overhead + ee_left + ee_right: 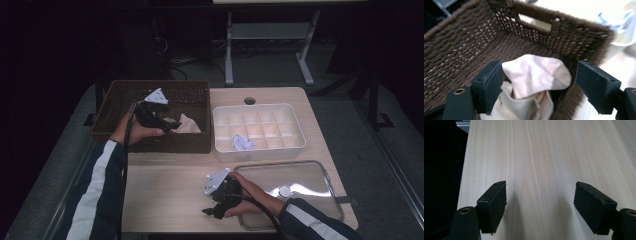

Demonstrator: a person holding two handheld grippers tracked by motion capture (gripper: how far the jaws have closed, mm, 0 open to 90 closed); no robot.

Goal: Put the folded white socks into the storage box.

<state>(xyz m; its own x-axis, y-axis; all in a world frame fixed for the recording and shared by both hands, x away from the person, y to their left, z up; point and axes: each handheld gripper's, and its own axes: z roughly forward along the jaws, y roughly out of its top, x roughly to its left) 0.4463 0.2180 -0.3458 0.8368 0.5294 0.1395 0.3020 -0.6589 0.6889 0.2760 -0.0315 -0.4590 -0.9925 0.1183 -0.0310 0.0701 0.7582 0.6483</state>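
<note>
A: Reaching for the pale sock (534, 77) comes first; it lies crumpled in the wicker basket (461, 45), at the end nearest the white divider box (259, 129). Our left gripper (159, 119) hangs over it, jaws apart, nothing pinched.

B: Agreed. Next we probably lower, close on the fabric, lift it out. Our right gripper (216, 209) rests on the table (544, 157), jaws wide, holding nothing.
</note>
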